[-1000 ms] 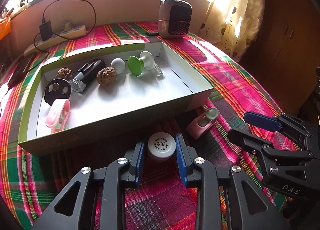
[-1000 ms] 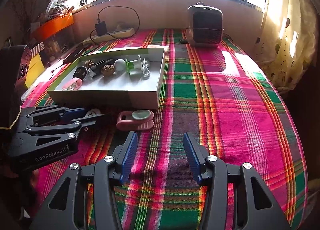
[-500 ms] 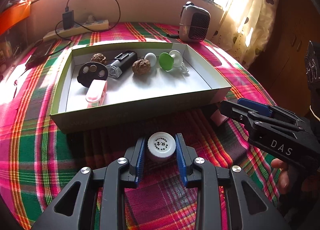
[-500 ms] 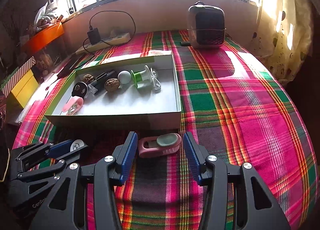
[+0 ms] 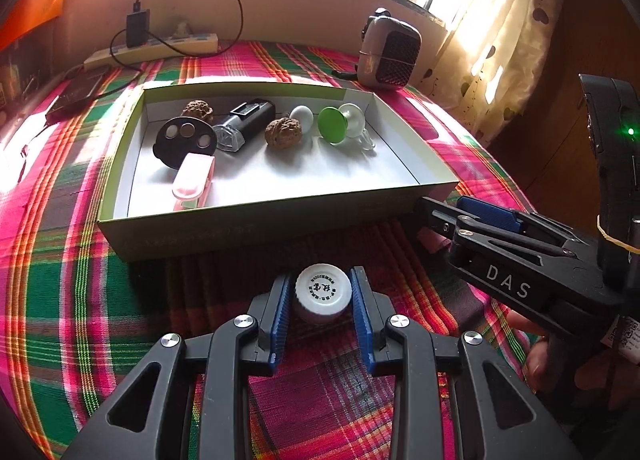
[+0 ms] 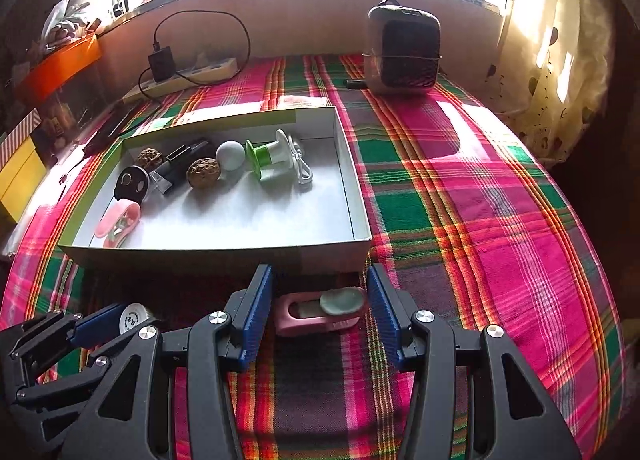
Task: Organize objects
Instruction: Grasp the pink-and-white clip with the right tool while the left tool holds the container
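A small jar with a white printed cap (image 5: 322, 291) sits between the blue pads of my left gripper (image 5: 320, 300), which is shut on it just above the plaid cloth in front of the shallow box (image 5: 256, 219). In the right wrist view, a pink holder with a pale green button (image 6: 320, 310) lies on the cloth before the box (image 6: 208, 256). My right gripper (image 6: 320, 292) straddles the holder, open, with a gap at each pad. The left gripper (image 6: 104, 320) with the jar shows at lower left.
The box holds two walnuts (image 5: 283, 132), a black cylinder (image 5: 248, 121), a black disc (image 5: 185, 139), a pink clip (image 5: 194, 177), a white ball and a green-and-white reel (image 5: 338, 125). A small heater (image 6: 402, 53) and a power strip (image 6: 180, 77) stand at the back.
My right gripper slid left until its jaws came around the pink holder. My left gripper shifted sideways with the jar still between its pads.
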